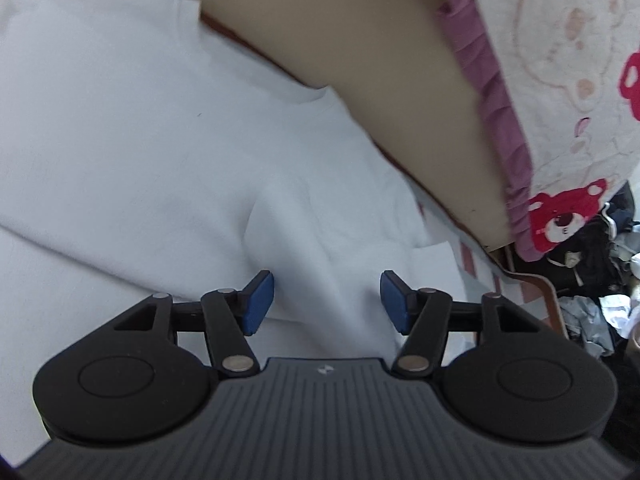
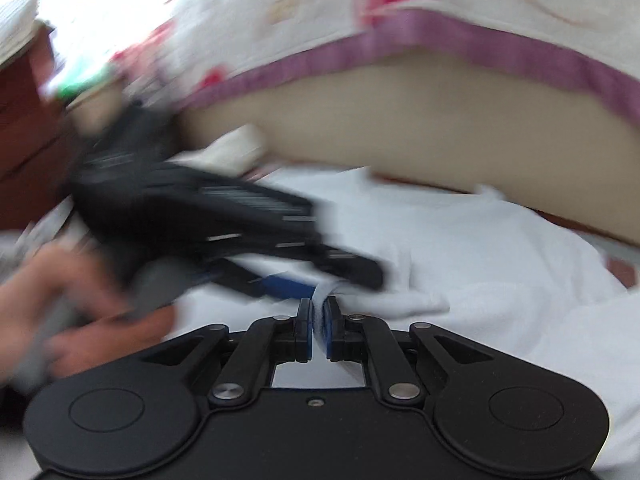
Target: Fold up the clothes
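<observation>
A white T-shirt (image 1: 160,128) lies spread over the bed and fills most of the left wrist view, with a creased sleeve part near the fingers. My left gripper (image 1: 326,300) is open, its blue pads wide apart just above the cloth, with nothing between them. In the right wrist view the white T-shirt (image 2: 500,248) stretches to the right. My right gripper (image 2: 319,320) is shut on a bunched fold of the shirt's edge. The left gripper's black body (image 2: 192,208) shows blurred at left, held by a hand (image 2: 60,296).
A beige bed board (image 1: 340,40) runs behind the shirt. Over it hangs a white quilt with red bears and a purple frill (image 1: 560,100). A dark pile of clutter (image 1: 600,280) sits at the far right. A brown wooden cabinet (image 2: 24,128) stands at the left.
</observation>
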Tool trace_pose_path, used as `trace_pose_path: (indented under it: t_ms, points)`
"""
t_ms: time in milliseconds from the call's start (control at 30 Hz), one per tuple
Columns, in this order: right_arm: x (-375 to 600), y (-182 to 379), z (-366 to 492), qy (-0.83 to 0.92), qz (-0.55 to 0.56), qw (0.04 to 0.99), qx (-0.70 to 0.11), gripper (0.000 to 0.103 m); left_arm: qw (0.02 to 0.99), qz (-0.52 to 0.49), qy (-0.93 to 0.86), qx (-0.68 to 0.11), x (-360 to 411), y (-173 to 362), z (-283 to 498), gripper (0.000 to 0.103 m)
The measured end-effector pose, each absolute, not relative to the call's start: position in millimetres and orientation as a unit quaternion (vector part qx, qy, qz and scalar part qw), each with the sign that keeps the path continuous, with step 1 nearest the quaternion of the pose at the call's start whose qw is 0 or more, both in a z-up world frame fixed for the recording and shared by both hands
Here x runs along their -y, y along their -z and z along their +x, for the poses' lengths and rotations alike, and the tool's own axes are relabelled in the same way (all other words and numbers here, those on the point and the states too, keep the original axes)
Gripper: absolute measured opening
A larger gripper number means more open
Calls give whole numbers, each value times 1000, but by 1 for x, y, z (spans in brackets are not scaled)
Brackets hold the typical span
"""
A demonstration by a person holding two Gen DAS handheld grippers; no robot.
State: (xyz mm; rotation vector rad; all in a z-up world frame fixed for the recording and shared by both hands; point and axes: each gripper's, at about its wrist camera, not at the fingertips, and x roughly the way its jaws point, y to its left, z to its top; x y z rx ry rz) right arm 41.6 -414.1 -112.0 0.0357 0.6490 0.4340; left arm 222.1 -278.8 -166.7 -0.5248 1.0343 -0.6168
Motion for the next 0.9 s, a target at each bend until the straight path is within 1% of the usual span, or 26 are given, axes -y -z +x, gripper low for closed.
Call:
trace_pose_path:
  t_ms: [33,67,100,133,167,200,233,267,333,400,500,533,633,700,767,800,833,900]
  points:
    - [409,103,32,-199,-18,928,-314,17,791,-240,283,-486,280,170,223,58]
    - [405,95,23,-185,-52,930,-312,29,791,-237,279,-490,281,173,224,58]
    - [408,89,13,-158,-71,933,-314,53,792,-232,276,-494,283,176,224,54]
    - [415,86,6,-139,-75,936,-316,58,800,-215,277,-486,287,176,222,50]
    - [426,85,-1,-124,-65,936,-324,58,810,-193,277,-479,293,174,220,25]
    - [438,89,-3,-108,-51,931,-345,58,819,-168,280,-472,299,170,218,8]
    - [450,95,-4,-85,-37,923,-373,58,827,-153,285,-460,303,164,214,8]
    - [458,101,-4,-61,-38,920,-385,58,835,-155,290,-442,302,156,211,8]
    - [473,113,-5,-14,-39,913,-406,58,845,-194,298,-400,293,137,208,8]
    - [473,111,-2,-13,-39,921,-388,59,864,-191,300,-357,287,113,207,8]
    - [474,110,3,-9,-39,931,-363,61,892,-148,304,-300,279,83,211,8]
    - [474,118,9,6,-49,926,-375,61,897,-138,301,-293,276,79,217,8]
    - [474,142,26,59,-93,908,-404,61,907,-131,267,-299,266,81,244,8]
    - [473,156,33,83,-127,897,-415,61,911,-112,240,-316,265,97,264,8]
    - [470,160,32,88,-129,901,-405,63,904,-61,226,-359,272,124,283,8]
    - [470,161,32,91,-130,903,-400,62,898,-28,216,-382,279,137,290,8]
    - [472,160,32,93,-118,906,-397,60,894,-24,217,-390,280,145,292,8]
    - [485,154,31,92,-57,920,-376,60,893,-59,220,-388,273,149,290,8]
